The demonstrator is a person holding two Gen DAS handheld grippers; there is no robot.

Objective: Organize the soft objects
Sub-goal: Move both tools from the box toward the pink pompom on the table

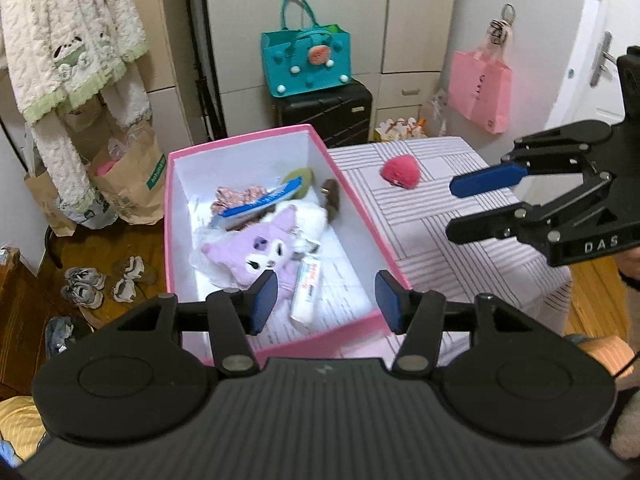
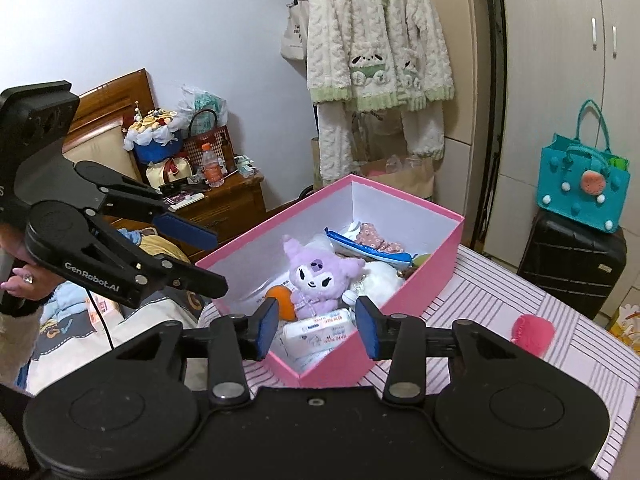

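A pink box (image 1: 352, 196) (image 2: 432, 280) with white walls stands on a striped table (image 1: 472, 224) (image 2: 500, 300). In it lie a purple plush (image 1: 256, 252) (image 2: 320, 276), a white plush (image 2: 380, 276), a blue pouch (image 1: 264, 200) (image 2: 368, 248), floral cloth (image 2: 376, 236), an orange ball (image 2: 280, 300) and a tissue pack (image 2: 320, 332). A pink fuzzy object (image 1: 402, 172) (image 2: 534, 334) lies on the table to the right of the box. My left gripper (image 1: 324, 300) (image 2: 214, 260) is open and empty above the box's near end. My right gripper (image 2: 316, 328) (image 1: 454, 208) is open and empty over the table.
A teal bag (image 1: 306, 60) (image 2: 580, 184) sits on a black suitcase (image 1: 324, 112) (image 2: 572, 260) behind the table. A fleece robe (image 1: 72, 52) (image 2: 376, 64) hangs on the wall. Paper bags (image 1: 128, 184) and shoes (image 1: 104, 280) lie on the floor at left. A wooden nightstand (image 2: 224, 204) holds clutter.
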